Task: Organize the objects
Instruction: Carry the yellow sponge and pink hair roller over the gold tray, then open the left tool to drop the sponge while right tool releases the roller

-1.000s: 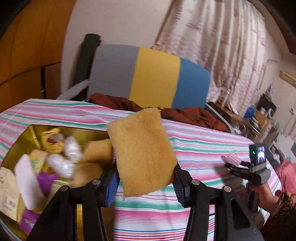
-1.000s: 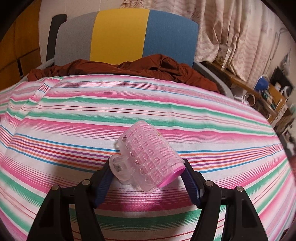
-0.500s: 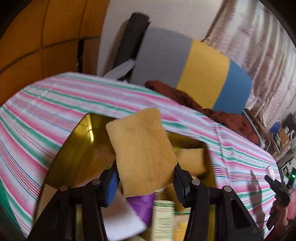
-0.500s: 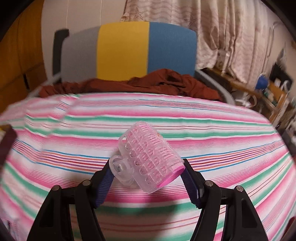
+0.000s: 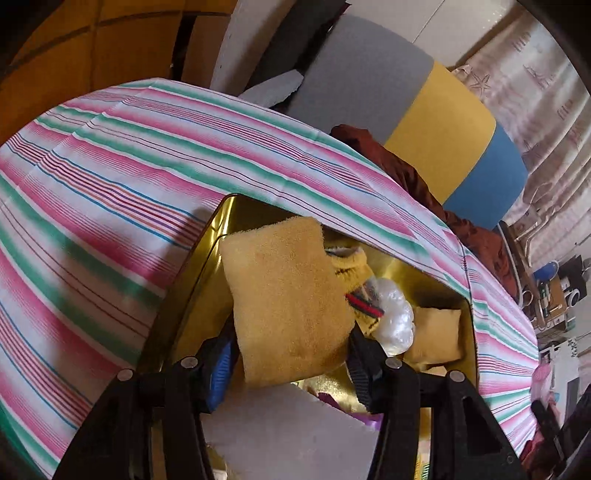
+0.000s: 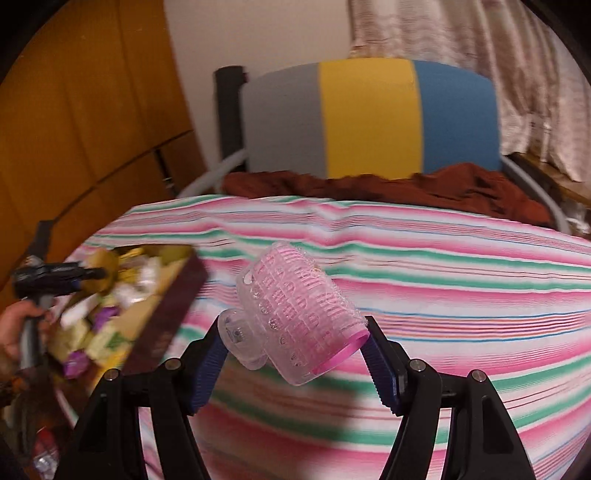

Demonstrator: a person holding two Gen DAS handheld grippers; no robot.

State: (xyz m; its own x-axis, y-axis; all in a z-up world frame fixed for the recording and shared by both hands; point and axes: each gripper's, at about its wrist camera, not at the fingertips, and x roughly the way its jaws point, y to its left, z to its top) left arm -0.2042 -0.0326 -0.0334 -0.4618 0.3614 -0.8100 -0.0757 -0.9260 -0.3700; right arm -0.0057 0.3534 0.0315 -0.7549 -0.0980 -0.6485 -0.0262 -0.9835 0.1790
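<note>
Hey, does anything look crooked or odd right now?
The roller sits tilted across the right gripper, not square. The sponge in the left gripper also leans, over the cluttered tin.

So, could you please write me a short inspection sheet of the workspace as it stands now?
Surface: striped tablecloth covers the table.
Job's things: yellow sponge over the gold box; pink hair roller above the cloth.
Clutter: box holds a second sponge, clear plastic wrap, white card.
Grippers: left gripper shut on the sponge; right gripper shut on the roller.
Cables: nothing seen.
Surroundings: grey-yellow-blue chair, brown cloth, curtains.
</note>
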